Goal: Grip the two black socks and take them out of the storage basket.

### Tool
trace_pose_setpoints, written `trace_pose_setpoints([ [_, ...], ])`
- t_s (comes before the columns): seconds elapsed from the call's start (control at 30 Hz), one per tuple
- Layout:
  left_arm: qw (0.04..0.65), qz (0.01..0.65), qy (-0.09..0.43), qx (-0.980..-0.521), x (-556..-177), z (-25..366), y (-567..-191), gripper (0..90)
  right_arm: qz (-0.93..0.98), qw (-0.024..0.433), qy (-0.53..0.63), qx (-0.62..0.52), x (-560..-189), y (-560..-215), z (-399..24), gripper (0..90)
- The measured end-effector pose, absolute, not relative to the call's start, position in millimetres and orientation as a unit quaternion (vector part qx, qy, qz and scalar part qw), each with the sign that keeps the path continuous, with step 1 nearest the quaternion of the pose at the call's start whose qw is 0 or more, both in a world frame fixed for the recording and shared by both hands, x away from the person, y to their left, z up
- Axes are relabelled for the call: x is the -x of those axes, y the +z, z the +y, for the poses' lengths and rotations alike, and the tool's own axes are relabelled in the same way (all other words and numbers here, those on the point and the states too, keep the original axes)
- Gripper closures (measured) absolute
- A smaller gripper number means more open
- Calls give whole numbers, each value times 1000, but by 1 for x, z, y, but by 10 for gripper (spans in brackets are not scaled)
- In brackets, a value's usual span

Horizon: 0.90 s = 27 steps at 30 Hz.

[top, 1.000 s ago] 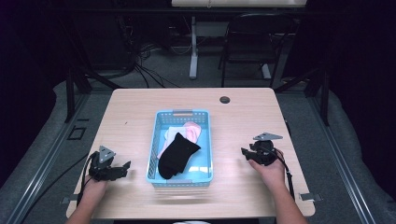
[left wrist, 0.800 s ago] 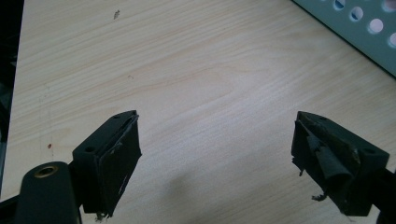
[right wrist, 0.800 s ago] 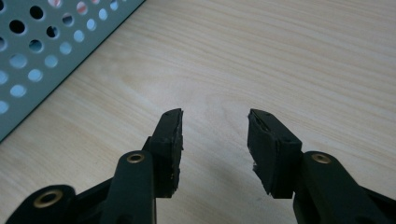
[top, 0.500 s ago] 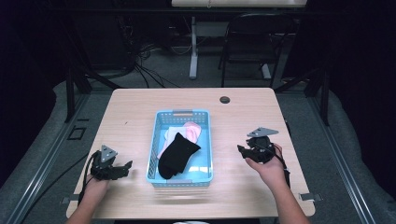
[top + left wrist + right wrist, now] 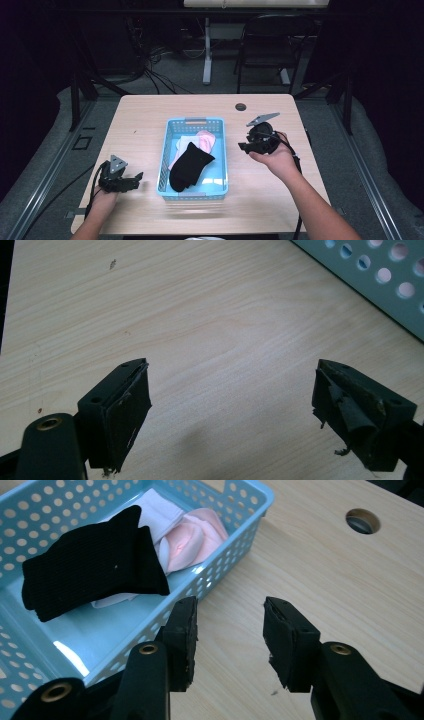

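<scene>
Lifting your right hand-held gripper (image 5: 250,145) toward the blue basket (image 5: 218,125), you've begun narrowing its empty jaws, suggesting the black sock (image 5: 190,161) is next; left hand-held gripper (image 5: 131,181) rests released.

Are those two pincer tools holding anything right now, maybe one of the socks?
Nothing is held. The left hand-held gripper is open over bare table; the right hand-held gripper is open beside the basket. The black sock lies inside, untouched.

Both forearms are bare, no sleeves; the left gripper (image 5: 136,176) and right gripper (image 5: 243,146) are black, each topped by a grey three-cornered plate and trailing a black cable; worn, frayed pads (image 5: 131,415) line the blocky jaws; brass-ringed screw holes mark the jaw arms.
</scene>
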State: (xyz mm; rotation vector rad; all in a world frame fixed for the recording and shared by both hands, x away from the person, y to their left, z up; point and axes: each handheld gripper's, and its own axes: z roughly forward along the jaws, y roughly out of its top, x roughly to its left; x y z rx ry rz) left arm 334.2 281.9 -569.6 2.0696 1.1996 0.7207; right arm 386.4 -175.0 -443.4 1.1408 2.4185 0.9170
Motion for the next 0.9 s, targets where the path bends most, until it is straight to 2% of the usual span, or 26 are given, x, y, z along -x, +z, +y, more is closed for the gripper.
trace_pose_setpoints([
  [0.33,315,454,273,-787,-334,281,-570,156,871,128,302,-365,-412,-445,-133,582],
  [0.43,314,453,273,-789,-334,281,-570,156,881,96,296,-356,-424,-451,-109,579],
  [0.57,314,452,272,-790,-334,281,-570,156,896,97,274,-336,-432,-459,-89,571],
  [0.6,313,452,271,-790,-334,281,-570,156,901,84,263,-335,-437,-463,-78,568],
  [0.8,319,453,273,-786,-334,281,-570,156,912,44,237,-332,-448,-480,-57,573],
  [0.9,319,453,273,-786,-334,281,-570,156,915,40,225,-331,-450,-485,-53,566],
])
